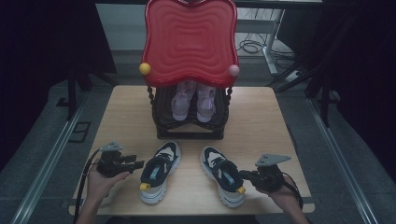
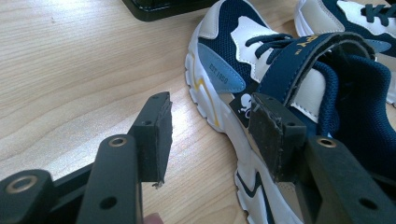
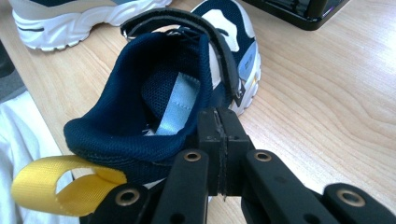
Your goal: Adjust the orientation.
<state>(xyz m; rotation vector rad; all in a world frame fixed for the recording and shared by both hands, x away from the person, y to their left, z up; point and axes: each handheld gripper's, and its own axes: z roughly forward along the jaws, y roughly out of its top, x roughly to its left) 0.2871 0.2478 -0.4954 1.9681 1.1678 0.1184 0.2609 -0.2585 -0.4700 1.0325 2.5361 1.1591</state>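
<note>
- High view: a dim room with dark curtains at both sides, grey floor and cables on the floor behind; in the middle stands a light wooden surface [image 1: 261, 116].
- At the far edge of the surface sits a black rack [image 1: 189, 123] topped by a glossy red ribbed plastic tray [image 1: 189, 39] with a yellow knob [image 1: 144, 68] and a pink knob [image 1: 234, 70]; a pair of pale pink shoes [image 1: 194, 101] stands inside the rack.
- Near the front edge lie two navy-and-white trainers with yellow heel loops, toes pointing toward the rack: the left trainer [image 1: 160, 170] and the right trainer [image 1: 222, 175], apart from each other.
- The left hand-held gripper [image 1: 139, 164] sits just beside the left trainer's outer side; the right hand-held gripper [image 1: 243, 174] is at the right trainer's heel side.
- Left gripper view: the jaws stand apart, nothing between them but bare wood; the left trainer [image 2: 280, 93] lies just beyond the right-hand jaw, its strap lifted. A blue side patch reads roughly "CCT 1050"; yellow lettering on the strap is too blurred to read. The rack's base [image 2: 163, 7] shows at the top.
- Right gripper view: the jaws are pressed together, touching the right trainer's [image 3: 154, 93] collar near the heel; whether fabric is pinched I cannot tell. Its yellow heel loop [image 3: 60, 186] hangs at the lower left.
</note>
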